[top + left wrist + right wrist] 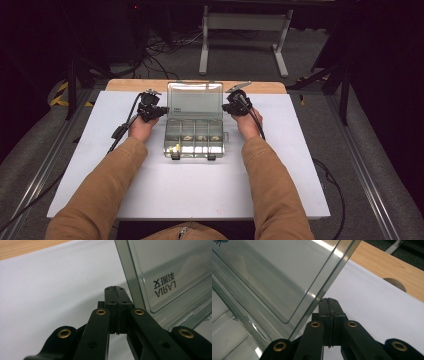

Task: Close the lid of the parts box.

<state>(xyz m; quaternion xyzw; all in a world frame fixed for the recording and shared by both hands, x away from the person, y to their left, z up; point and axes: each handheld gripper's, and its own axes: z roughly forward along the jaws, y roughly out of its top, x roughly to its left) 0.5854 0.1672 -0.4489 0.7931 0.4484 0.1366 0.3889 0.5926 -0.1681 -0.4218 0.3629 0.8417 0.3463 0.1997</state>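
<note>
Both grippers, left gripper (150, 107) and right gripper (236, 104), have clenched, empty jaws beside the open lid (195, 100). A bump could slam it shut.

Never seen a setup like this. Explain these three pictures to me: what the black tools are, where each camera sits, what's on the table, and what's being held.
A person sits at a white table with hand-held black tongs in each hand, no robot arm. The high view looks down from above the person: left tongs and right tongs sit on either side of a clear plastic organizer box whose lid stands open. Small pieces lie in some compartments; I cannot tell what they are. The other two pictures come from cameras riding on each tool, looking along its jaws. Left tongs and right tongs are both shut, close beside the lid's edges, and hold nothing.
</note>
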